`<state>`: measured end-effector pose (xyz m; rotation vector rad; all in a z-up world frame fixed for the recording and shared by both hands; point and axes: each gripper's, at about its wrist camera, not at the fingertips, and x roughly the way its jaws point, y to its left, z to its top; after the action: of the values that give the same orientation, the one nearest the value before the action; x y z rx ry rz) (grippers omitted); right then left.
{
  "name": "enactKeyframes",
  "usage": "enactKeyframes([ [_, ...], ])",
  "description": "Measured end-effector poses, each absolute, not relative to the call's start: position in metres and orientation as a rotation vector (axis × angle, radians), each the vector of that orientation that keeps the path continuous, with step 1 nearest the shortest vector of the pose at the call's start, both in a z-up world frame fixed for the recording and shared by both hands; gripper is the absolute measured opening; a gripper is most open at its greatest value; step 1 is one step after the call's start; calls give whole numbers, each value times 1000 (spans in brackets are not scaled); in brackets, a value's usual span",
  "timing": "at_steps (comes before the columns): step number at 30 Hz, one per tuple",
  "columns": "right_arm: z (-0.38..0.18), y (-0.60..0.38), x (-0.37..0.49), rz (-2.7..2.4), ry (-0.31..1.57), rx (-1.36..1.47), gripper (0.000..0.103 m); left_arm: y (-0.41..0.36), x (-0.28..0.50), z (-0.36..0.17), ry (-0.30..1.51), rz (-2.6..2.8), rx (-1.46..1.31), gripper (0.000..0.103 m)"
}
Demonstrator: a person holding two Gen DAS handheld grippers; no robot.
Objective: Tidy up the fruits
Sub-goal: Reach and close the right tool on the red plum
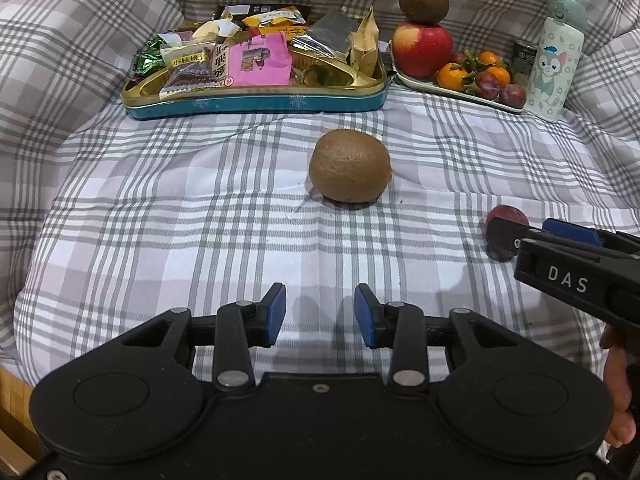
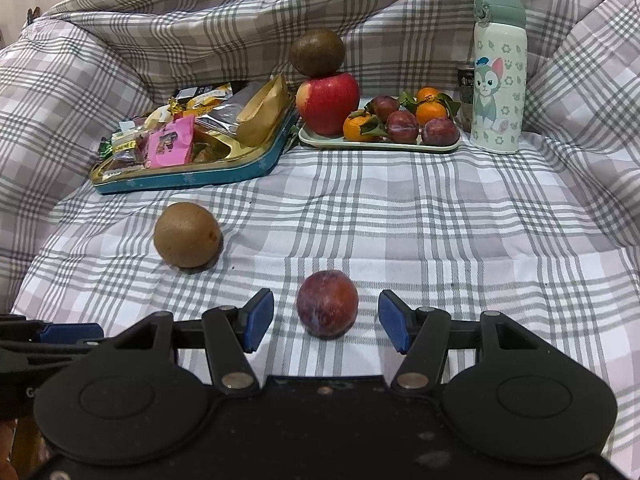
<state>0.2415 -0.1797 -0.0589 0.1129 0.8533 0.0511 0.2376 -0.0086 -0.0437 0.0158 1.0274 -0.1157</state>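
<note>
Checked cloth (image 2: 400,220) covers the whole bed, and most of the fruit already sits on the pale tray (image 2: 320,141) at 12 o'clock in the right view: an apple (image 2: 328,102) with a brown fruit balanced on top, several plums and small oranges. A snack tin (image 2: 192,180) lies at 11 o'clock, touching the tray's corner, and a bottle (image 2: 498,72) stands at 1 o'clock. Two pieces are left loose on the cloth, so by my judgement the job is well along but not finished: a kiwi (image 1: 350,166) and a plum (image 2: 327,304).

In its own view the right gripper (image 2: 326,320) is spread wide, its blue pads on either side of the plum with clear gaps, touching nothing; the plum rests on the cloth between them. Nothing is held by the left gripper (image 1: 320,314), which is parted about halfway and aimed at the kiwi at its 12 o'clock, well apart from it.
</note>
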Motion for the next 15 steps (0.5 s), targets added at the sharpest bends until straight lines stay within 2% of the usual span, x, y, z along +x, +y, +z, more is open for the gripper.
enactKeyframes([
  [15, -72, -173, 258, 47, 853, 87, 57, -10, 258, -48, 1020, -119, 7, 46],
])
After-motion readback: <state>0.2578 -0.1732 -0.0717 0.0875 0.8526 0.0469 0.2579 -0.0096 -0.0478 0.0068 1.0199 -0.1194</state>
